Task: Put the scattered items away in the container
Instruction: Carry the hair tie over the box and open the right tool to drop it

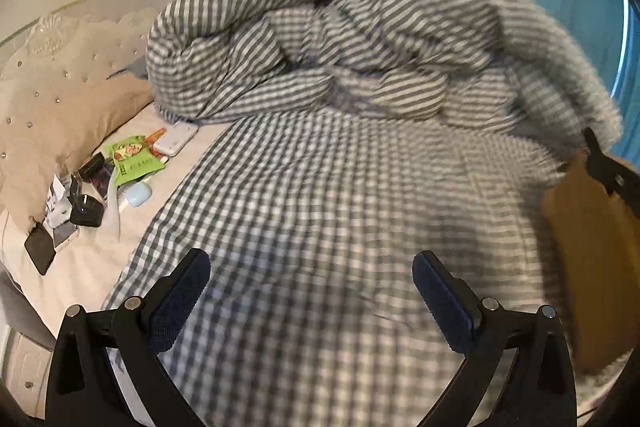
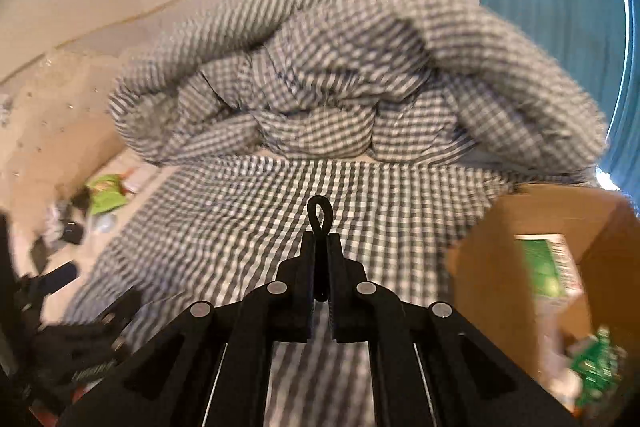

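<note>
A pile of scattered items lies on the white sheet by the pillow: green snack packets (image 1: 134,157), a white box (image 1: 176,139), a pale blue case (image 1: 139,195), black gadgets (image 1: 86,211) and a dark phone (image 1: 40,251). The open cardboard box (image 2: 500,267) stands at the right on the bed and holds a green-printed carton (image 2: 548,267). My right gripper (image 2: 320,239) is shut on a thin black loop (image 2: 320,199) that sticks out past its tips, above the checked quilt. My left gripper (image 1: 312,259) hangs open over the quilt with nothing between its fingers.
A bunched grey-and-white checked quilt (image 1: 320,59) covers most of the bed. A beige pillow (image 1: 60,115) leans on the tufted headboard at the left. A teal curtain (image 2: 540,7) hangs at the right. The cardboard box (image 1: 584,247) also shows in the left wrist view.
</note>
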A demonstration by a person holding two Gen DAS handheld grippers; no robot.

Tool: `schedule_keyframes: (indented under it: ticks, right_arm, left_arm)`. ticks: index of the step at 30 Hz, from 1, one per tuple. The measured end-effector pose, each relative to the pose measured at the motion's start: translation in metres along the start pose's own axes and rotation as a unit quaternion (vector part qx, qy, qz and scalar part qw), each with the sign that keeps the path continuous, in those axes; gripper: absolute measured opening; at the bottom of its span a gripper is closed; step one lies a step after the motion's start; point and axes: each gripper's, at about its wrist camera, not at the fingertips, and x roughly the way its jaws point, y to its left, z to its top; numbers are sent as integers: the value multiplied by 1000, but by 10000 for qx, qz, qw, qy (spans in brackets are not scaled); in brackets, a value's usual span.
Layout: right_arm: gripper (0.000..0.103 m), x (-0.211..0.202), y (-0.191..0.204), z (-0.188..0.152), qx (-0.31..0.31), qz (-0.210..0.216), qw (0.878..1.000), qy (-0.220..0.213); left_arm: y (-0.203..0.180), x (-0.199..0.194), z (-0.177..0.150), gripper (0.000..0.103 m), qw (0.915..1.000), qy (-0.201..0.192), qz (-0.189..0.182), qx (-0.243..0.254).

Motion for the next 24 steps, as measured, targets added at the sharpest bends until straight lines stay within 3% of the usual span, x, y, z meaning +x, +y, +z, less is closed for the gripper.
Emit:
schedule_keyframes:
  ticks: [4,7,12,14,17,18,19,21,24]
  right_arm:
    - [5,-70,-44,-1,221,-225,9994,-173]
    - [6,-96,-83,-6,303,-670,9971,-209]
    - [6,-72,-161,-41,686,-1038,9907,552]
    - [6,-55,-176,-58,740,-1159,9873,797]
    - [6,-39,-184,-74,770,-997,9874,955]
    - [16,-34,-183,-77,758,-1028,9869,986]
    - [44,-31,-181,-78,713,-1159,9852,1042]
    - [84,-32,-177,-77,583,-1535,9809,1041]
    - [84,-52,-167,-67,470,-1387,9868,692]
  left_arm:
    - [-34,-39,-1,103,9992,-3,-378,-121]
    - [-66,-59,-2,103,9984,-86,-553,21]
    - [-120,-71,-9,103,9972,-88,-669,318]
    - [-137,-69,-14,103,9969,-35,-634,468]
    - [-152,-63,-19,103,9964,54,-518,663]
    - [-156,-62,-21,103,9964,78,-487,689]
    - [-158,-60,-21,103,9964,104,-461,704]
    - [-163,-60,-21,103,9967,122,-409,692]
    - [-168,-62,-20,103,9969,114,-399,665]
